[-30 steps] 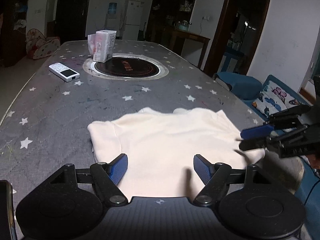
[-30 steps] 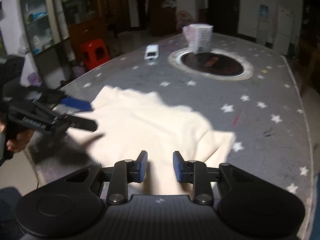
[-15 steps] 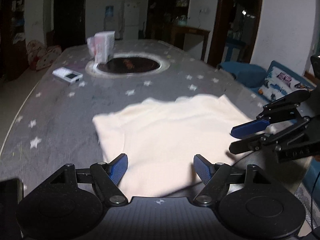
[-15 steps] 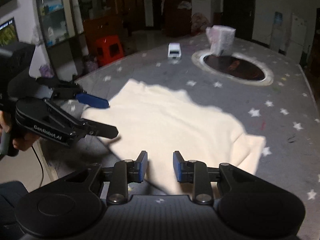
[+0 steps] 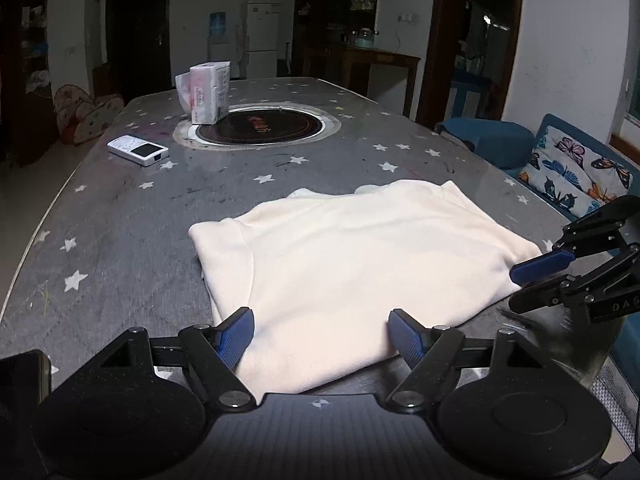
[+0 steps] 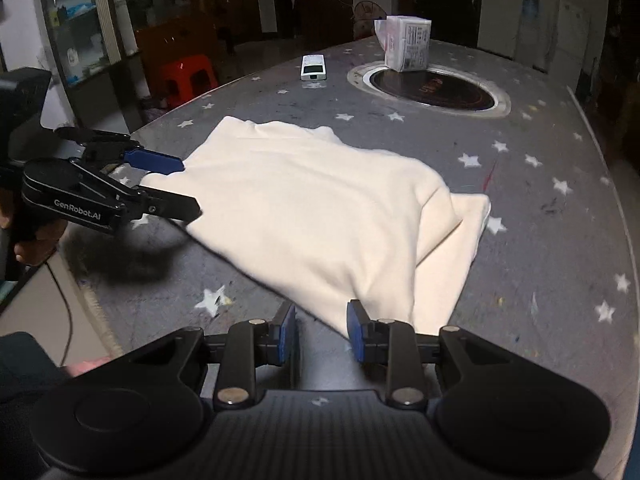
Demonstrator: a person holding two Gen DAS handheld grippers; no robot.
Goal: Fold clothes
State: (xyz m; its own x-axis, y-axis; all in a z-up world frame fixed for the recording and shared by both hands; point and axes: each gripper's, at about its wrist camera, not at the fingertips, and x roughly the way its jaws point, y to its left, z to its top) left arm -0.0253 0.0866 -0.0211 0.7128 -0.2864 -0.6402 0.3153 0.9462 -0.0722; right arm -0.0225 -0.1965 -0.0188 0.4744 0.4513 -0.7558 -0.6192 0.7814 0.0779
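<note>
A cream garment (image 5: pixel 360 264) lies folded flat on the grey star-patterned table (image 5: pixel 120 240). My left gripper (image 5: pixel 320 334) is open wide, and the garment's near edge lies between its fingers without being pinched. At the right of this view my right gripper (image 5: pixel 538 284) hovers just off the garment's right corner, jaws apart. In the right wrist view the garment (image 6: pixel 320 208) has a doubled fold on its right side. There my right gripper (image 6: pixel 320 332) stands narrowly open at the cloth's near corner, holding nothing. My left gripper (image 6: pixel 180 188) is open at the cloth's left edge.
A tissue pack (image 5: pixel 208 92) stands by a round black hob (image 5: pixel 260 126) set into the table, with a white remote (image 5: pixel 138 150) to its left. A blue sofa with a butterfly cushion (image 5: pixel 572 168) is to the right. A red stool (image 6: pixel 184 76) stands beyond the table's left edge.
Both grippers have drawn back a little toward the garment's near edge and corners. The garment lies still, and neither gripper's jaws have changed.
</note>
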